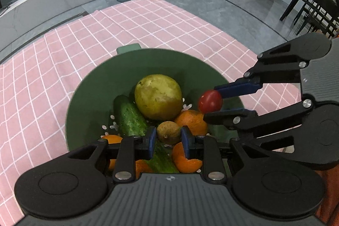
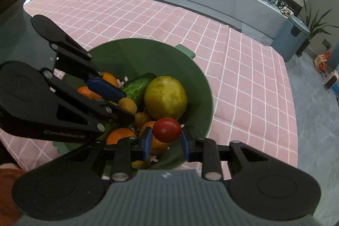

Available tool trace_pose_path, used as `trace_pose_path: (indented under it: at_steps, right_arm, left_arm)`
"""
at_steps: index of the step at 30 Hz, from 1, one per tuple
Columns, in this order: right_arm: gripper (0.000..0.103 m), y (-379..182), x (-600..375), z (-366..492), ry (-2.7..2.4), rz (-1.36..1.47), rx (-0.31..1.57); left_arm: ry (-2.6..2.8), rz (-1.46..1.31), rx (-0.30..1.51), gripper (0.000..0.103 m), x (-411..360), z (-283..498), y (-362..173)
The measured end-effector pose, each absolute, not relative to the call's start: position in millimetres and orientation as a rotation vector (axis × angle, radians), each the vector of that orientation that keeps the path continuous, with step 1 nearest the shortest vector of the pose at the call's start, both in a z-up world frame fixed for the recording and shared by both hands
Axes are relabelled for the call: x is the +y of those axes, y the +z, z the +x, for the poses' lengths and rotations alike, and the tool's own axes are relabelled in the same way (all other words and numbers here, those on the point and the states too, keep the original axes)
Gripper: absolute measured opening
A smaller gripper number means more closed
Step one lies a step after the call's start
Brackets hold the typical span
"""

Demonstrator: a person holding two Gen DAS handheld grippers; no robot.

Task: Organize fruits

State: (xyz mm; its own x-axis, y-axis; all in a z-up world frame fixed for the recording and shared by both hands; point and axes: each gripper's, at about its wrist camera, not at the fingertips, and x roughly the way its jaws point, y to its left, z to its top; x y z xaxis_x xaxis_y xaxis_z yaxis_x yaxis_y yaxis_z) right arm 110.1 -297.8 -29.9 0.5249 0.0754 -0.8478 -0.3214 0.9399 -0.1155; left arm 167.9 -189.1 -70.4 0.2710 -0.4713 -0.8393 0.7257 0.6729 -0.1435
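Right gripper (image 2: 166,137) clamped on a glossy red tomato (image 2: 167,129), low centre of frame, just over the green bowl (image 2: 203,86). Best to lower gently, release into a gap beside the mottled pear (image 2: 165,97); smooth, round, rolls easily. Left gripper (image 1: 168,141) apart around a rough brownish fruit (image 1: 168,132), not squeezing. Bumpy cucumber (image 1: 129,118), dimpled oranges (image 1: 190,122) piled below.

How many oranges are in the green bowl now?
4 oranges along the bowl's near side: one beneath the held tomato, one beside it, two at the left. Others may hide underneath.
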Motion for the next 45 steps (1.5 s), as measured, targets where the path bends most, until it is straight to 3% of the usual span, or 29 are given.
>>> trace_pose_path:
  at_steps: [4,13,26,31,34,39,43,45]
  right_arm:
    - [0.025,-35,-299,115,0.242,-0.292,0.999]
    - [0.025,-41,-301,126,0.241,-0.312,1.004]
    - [0.028,-7,-298,116,0.205,-0.278,0.954]
    - [0.044,34,-291,97,0.144,-0.247,0.885]
    - [0.061,62,-284,80,0.101,-0.221,0.82]
    - [0.08,102,-274,43,0.048,-0.116,0.708]
    - [0.085,125,-259,10,0.016,-0.053,0.616]
    - [0.092,130,-250,-8,-0.012,-0.032,0.567]
  left_arm:
    - [-0.806,0.3,1.011,0.03,-191,168,-73]
    - [-0.775,0.259,1.019,0.059,-181,169,-68]
    - [-0.714,0.27,0.898,0.067,-156,145,-13]
    - [-0.65,0.298,0.768,0.067,-139,119,24]
    - [-0.603,0.309,0.676,0.067,-127,99,47]
    - [-0.504,0.283,0.595,0.075,-103,69,80]
    - [-0.379,0.251,0.557,0.083,-83,52,94]
    - [-0.324,0.232,0.527,0.086,-71,45,97]
